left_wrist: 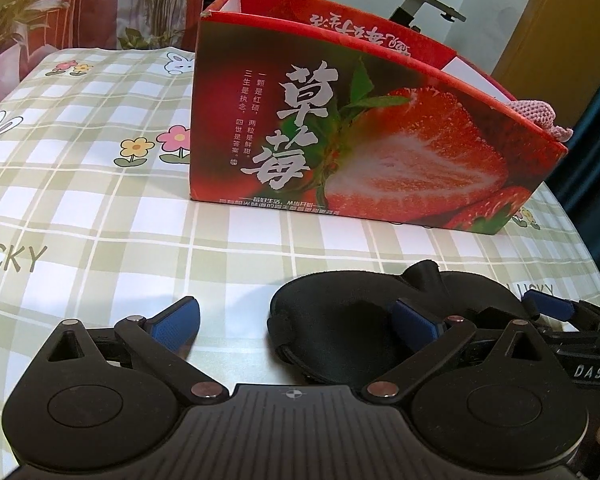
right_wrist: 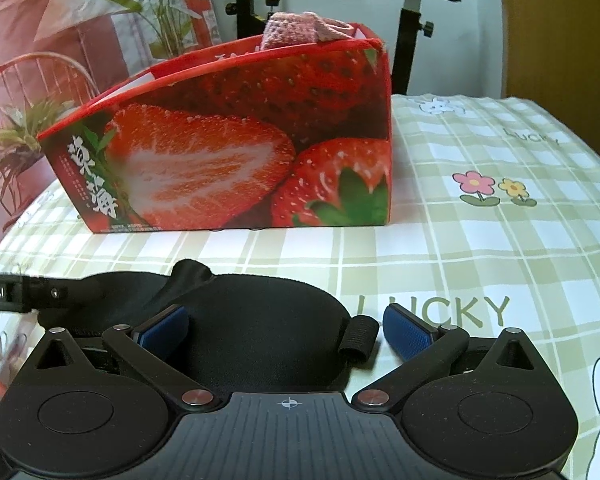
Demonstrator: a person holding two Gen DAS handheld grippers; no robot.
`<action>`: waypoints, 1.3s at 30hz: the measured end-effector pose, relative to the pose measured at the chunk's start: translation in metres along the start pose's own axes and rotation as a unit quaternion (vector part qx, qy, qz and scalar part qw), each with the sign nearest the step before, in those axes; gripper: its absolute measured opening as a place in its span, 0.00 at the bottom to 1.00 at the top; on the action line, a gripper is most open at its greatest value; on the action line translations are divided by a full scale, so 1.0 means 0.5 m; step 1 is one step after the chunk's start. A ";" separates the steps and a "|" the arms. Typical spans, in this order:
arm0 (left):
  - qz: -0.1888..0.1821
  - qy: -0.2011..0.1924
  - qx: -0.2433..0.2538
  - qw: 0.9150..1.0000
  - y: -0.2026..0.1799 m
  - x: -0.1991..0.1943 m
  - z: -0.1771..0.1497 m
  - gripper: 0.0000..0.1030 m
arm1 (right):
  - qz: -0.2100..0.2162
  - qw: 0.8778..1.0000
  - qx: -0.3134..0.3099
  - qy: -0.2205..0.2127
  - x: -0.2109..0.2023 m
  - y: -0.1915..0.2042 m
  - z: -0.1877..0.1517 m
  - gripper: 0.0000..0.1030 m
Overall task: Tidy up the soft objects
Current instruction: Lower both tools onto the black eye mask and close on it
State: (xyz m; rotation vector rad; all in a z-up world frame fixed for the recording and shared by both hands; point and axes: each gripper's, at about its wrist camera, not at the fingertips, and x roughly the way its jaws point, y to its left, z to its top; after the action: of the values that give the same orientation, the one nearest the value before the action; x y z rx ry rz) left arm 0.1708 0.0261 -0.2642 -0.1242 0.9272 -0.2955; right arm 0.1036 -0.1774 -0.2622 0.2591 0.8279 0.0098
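- The task's thing I see is a black sleep mask, lying flat on the checked tablecloth just in front of both tongs.
- How it looks: matte black fabric, soft and padded, two rounded eye lobes with a raised nose flap standing up at the middle of its far edge.
- From the right wrist view the mask shows a short black elastic loop at its right end, curled on the cloth.
- Left gripper: jaws spread wide. The blue pad on the right side rests over the mask's left lobe; the other pad sits on bare cloth. Nothing is pinched.
- Right gripper: jaws also spread wide, the mask's right lobe lying between them. Its left pad is over the fabric, its right pad just beside the elastic loop. Not gripping.
- The right gripper's tip shows at the right edge of the left wrist view, near the mask's far lobe.
- Beyond the mask, well apart, stands a red strawberry-printed box, open at the top.
- A pink knitted item pokes above the box's rim at its right end.
- An exercise bike stands behind the table.
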 end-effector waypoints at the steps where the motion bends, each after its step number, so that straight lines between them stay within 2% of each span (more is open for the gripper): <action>1: 0.000 -0.001 0.003 1.000 -0.001 0.000 -0.001 1.00 | 0.004 1.000 0.006 0.002 -0.002 -0.003 0.001 1.00; 4: 0.001 -0.003 0.009 1.000 -0.002 -0.001 -0.004 1.00 | 0.013 0.999 0.031 0.010 -0.012 -0.017 0.005 1.00; 9: 0.000 -0.008 0.011 1.000 -0.002 -0.001 -0.007 1.00 | -0.003 0.999 0.047 0.014 -0.033 -0.030 -0.001 0.99; 16: -0.001 -0.013 0.013 1.000 -0.002 -0.004 -0.013 1.00 | 0.029 0.997 0.062 0.034 -0.033 -0.021 -0.003 0.98; 23: -0.003 -0.015 0.015 1.000 -0.001 -0.005 -0.014 1.00 | 0.061 0.992 0.100 0.037 -0.022 -0.025 0.010 0.93; 29: -0.002 -0.016 0.018 1.000 -0.004 -0.005 -0.016 1.00 | 0.067 0.989 0.127 0.028 -0.005 -0.044 0.036 0.75; 39: 0.000 -0.019 0.021 1.000 -0.004 -0.007 -0.017 1.00 | 0.079 0.991 0.103 -0.020 -0.014 -0.055 0.061 0.34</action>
State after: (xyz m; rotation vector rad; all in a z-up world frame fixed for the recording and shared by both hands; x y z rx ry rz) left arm 0.1615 0.0253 -0.2664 -0.0916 0.8837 -0.3119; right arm 0.1184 -0.2115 -0.2436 0.5179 0.7672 0.0679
